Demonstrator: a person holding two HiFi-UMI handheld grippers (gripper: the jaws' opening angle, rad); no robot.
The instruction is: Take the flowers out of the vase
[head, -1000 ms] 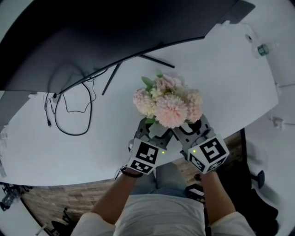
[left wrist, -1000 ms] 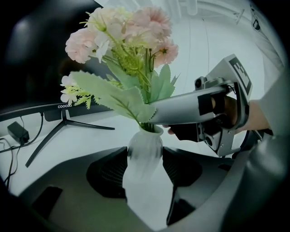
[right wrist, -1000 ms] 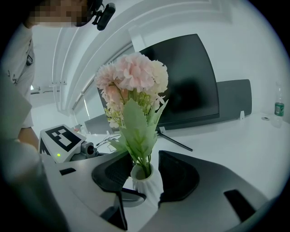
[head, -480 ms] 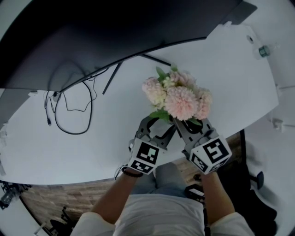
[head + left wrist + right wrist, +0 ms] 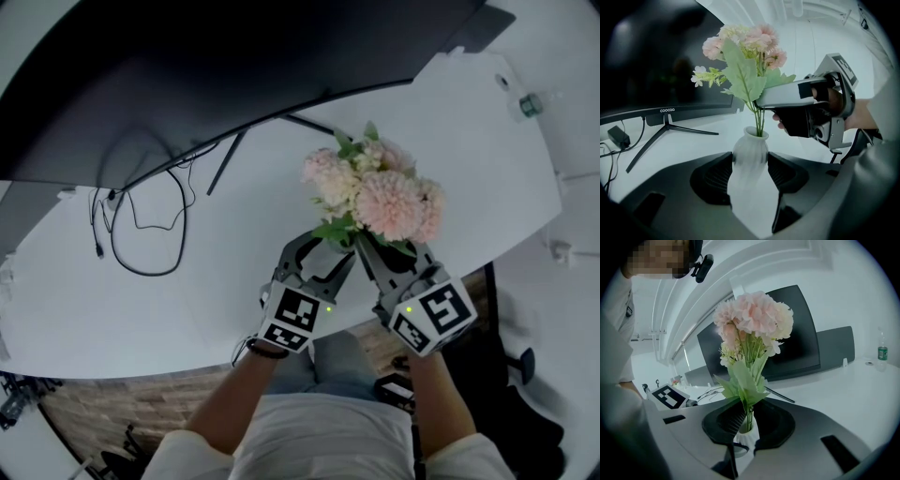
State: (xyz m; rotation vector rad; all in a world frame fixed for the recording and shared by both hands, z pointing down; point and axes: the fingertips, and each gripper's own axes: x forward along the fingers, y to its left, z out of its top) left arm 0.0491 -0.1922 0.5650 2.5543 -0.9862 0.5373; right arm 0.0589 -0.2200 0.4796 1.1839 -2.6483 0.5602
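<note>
The flowers (image 5: 375, 192) now sit higher and further right, stems (image 5: 749, 414) still in the vase (image 5: 750, 150). Our right claw (image 5: 749, 422) has just closed on them, and our left claw (image 5: 750, 169) clamps the vase. Snagged stems could tip it.

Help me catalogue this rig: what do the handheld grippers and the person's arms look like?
The left gripper and right gripper are grey with black ribbed pads. Each carries a white cube of black square markers and a green light. Pale short sleeves; a dark band circles the left wrist.
</note>
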